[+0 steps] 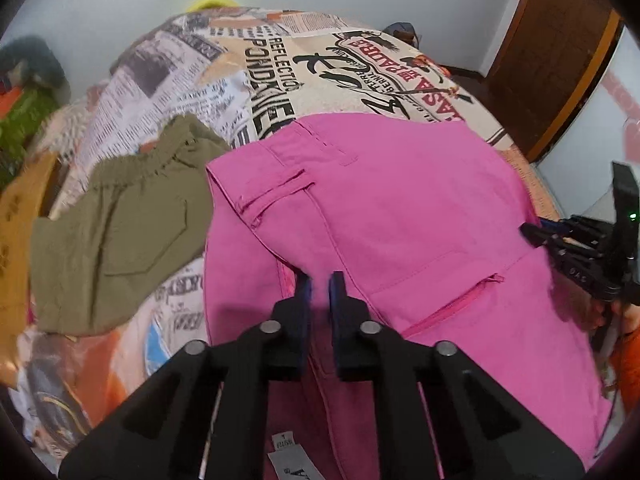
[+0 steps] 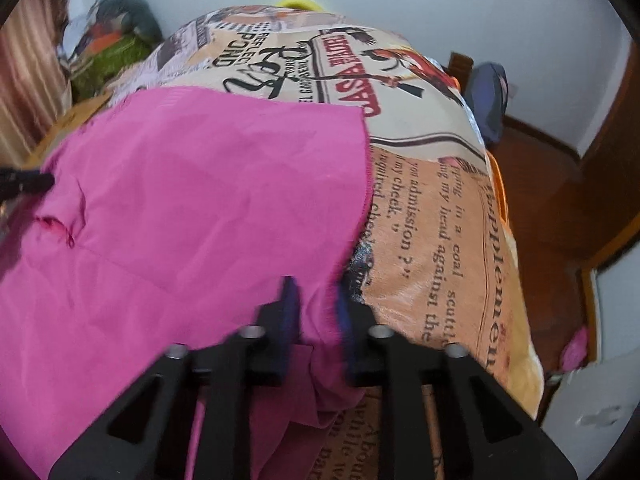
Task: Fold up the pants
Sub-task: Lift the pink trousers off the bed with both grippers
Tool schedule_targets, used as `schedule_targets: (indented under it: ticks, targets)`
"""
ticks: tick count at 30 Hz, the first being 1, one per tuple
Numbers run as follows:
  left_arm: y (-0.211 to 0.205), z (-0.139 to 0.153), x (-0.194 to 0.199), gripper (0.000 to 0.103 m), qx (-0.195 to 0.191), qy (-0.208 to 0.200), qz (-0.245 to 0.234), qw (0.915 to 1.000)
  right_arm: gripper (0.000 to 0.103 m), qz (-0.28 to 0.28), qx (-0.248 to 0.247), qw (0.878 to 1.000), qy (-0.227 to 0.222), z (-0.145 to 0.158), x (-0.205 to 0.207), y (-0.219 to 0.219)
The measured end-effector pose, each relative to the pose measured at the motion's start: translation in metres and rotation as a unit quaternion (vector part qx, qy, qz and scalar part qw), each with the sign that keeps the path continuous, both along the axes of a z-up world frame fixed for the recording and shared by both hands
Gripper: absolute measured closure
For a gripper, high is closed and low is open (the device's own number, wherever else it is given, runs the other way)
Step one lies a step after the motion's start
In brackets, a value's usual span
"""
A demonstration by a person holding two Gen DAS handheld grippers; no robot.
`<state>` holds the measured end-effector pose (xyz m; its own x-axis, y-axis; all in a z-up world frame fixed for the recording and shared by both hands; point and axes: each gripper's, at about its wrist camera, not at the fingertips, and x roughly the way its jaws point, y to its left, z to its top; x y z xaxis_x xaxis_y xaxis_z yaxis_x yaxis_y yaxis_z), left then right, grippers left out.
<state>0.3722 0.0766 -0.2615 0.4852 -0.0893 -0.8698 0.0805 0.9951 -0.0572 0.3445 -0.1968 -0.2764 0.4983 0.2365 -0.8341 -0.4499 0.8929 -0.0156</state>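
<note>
Pink pants (image 1: 400,208) lie on a bed covered with a newspaper-print blanket (image 1: 280,64). The waistband with belt loops faces the far left, and a back pocket shows near the middle. My left gripper (image 1: 320,284) is shut on a fold of the pink fabric at the waist end. My right gripper (image 2: 316,300) is shut on the pink pants (image 2: 200,200) near their right edge; fabric bunches between its fingers. The right gripper also shows at the right edge of the left wrist view (image 1: 536,234). The left gripper's tip shows at the left edge of the right wrist view (image 2: 40,180).
Folded olive-green pants (image 1: 120,232) lie left of the pink ones. A mustard garment (image 1: 16,240) and a green-and-orange pile (image 1: 24,108) sit at the far left. A brown wooden door (image 1: 552,60) and floor (image 2: 540,208) are to the right of the bed.
</note>
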Motion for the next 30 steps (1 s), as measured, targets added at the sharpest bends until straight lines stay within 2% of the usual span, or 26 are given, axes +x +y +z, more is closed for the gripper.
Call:
schedule_targets:
  ticks: [6, 9, 14, 18, 21, 23, 25, 27, 28, 30]
  targets:
    - [-0.003, 0.011, -0.008, 0.097, 0.046, -0.033, 0.002, 0.9984, 0.095, 0.016, -0.022, 1.0, -0.001, -0.003, 0.003, 0.003]
    - [0.004, 0.011, -0.011, 0.097, 0.037, -0.03, 0.011, 0.9988, 0.095, 0.019, -0.025, 1.0, 0.001, -0.003, 0.003, 0.004]
    - [0.013, -0.008, -0.011, 0.096, 0.031, -0.013, 0.036, 0.9988, 0.095, 0.006, -0.007, 1.0, 0.017, -0.004, 0.006, 0.0]
    - [0.014, 0.0, -0.014, 0.095, 0.027, -0.01, 0.032, 0.9991, 0.093, 0.0, 0.001, 0.999, 0.041, 0.002, 0.009, -0.001]
    - [0.019, 0.017, -0.018, 0.093, 0.017, -0.022, 0.025, 0.9993, 0.079, -0.003, 0.0, 0.999, 0.043, 0.013, 0.008, -0.003]
    - [0.022, 0.028, -0.02, 0.093, 0.019, -0.034, 0.026, 0.9989, 0.066, -0.007, 0.022, 0.999, 0.028, 0.027, 0.004, -0.009]
    - [0.026, 0.04, -0.019, 0.088, 0.022, -0.046, 0.025, 0.9984, 0.062, -0.009, 0.043, 0.999, 0.016, 0.04, 0.002, -0.011]
    - [0.031, 0.048, -0.014, 0.076, 0.027, -0.053, 0.028, 0.9979, 0.062, -0.011, 0.059, 0.998, 0.001, 0.055, 0.003, -0.013]
    - [0.034, 0.052, -0.011, 0.073, 0.031, -0.058, 0.031, 0.9973, 0.062, -0.011, 0.064, 0.998, -0.005, 0.06, 0.005, -0.012]
    - [0.04, 0.058, -0.004, 0.063, 0.035, -0.068, 0.033, 0.9965, 0.055, -0.011, 0.07, 0.997, -0.025, 0.073, 0.009, -0.011]
